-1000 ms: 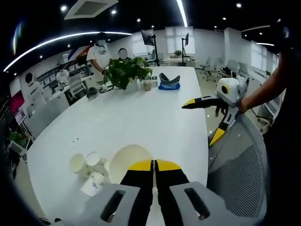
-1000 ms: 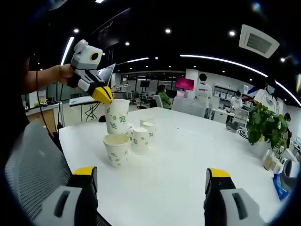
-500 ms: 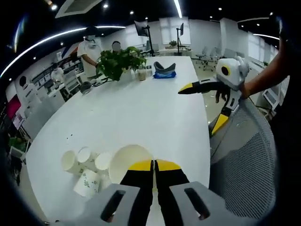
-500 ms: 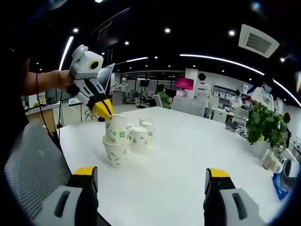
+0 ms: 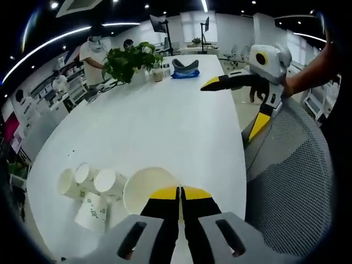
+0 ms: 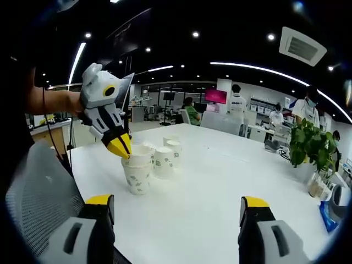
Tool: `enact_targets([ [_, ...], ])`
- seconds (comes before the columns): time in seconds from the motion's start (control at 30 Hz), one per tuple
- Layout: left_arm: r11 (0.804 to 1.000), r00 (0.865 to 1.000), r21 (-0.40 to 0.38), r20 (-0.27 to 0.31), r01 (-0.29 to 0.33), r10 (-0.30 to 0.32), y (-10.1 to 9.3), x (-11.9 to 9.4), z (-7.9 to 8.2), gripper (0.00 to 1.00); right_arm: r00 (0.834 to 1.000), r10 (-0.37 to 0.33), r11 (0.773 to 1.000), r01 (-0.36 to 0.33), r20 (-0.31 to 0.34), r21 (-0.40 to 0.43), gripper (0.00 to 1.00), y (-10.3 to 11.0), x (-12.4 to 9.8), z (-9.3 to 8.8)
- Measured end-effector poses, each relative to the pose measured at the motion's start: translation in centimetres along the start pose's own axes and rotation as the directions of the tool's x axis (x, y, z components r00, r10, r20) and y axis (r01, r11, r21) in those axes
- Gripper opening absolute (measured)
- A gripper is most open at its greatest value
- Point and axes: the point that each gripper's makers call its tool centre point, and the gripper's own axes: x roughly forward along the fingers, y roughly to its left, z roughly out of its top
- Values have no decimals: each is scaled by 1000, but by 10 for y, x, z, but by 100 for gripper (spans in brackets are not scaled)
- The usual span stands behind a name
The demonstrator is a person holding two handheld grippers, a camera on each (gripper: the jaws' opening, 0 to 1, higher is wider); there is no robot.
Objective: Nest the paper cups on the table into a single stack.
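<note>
My left gripper [image 5: 179, 193] is shut on the near rim of a white paper cup [image 5: 146, 187] with a green print. In the right gripper view, the left gripper [image 6: 121, 148] presses that cup down inside another cup [image 6: 137, 175] standing on the white table [image 6: 220, 181]; only the held cup's rim shows above it. Close behind stand two more cups [image 6: 164, 162] [image 6: 175, 148]. In the left gripper view, several loose cups [image 5: 88, 184] cluster left of the held one, one lying on its side [image 5: 92, 210]. My right gripper [image 6: 176, 201] is open and empty, off the table's side [image 5: 234, 104].
A grey mesh chair back [image 5: 291, 165] [image 6: 38, 187] stands at the table's near edge. At the far end of the table are a potted plant [image 5: 126, 60] [image 6: 308, 146] and a blue object [image 5: 184, 69]. People stand and sit beyond the table.
My left gripper came down with its cup, which went from above the group into the cup standing on the table. The right gripper stayed open and still.
</note>
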Motion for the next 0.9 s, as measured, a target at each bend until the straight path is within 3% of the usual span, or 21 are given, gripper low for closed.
enact_targets([
  [0.43,998,999,-42,16,45,-44,-9,8,-8,0,1000,-6,1000,6,-5,-4,96,-1,-1,-1],
  [0.9,998,999,-50,23,33,-32,-8,5,-7,0,1000,-7,1000,7,-9,-5,95,-1,-1,-2],
])
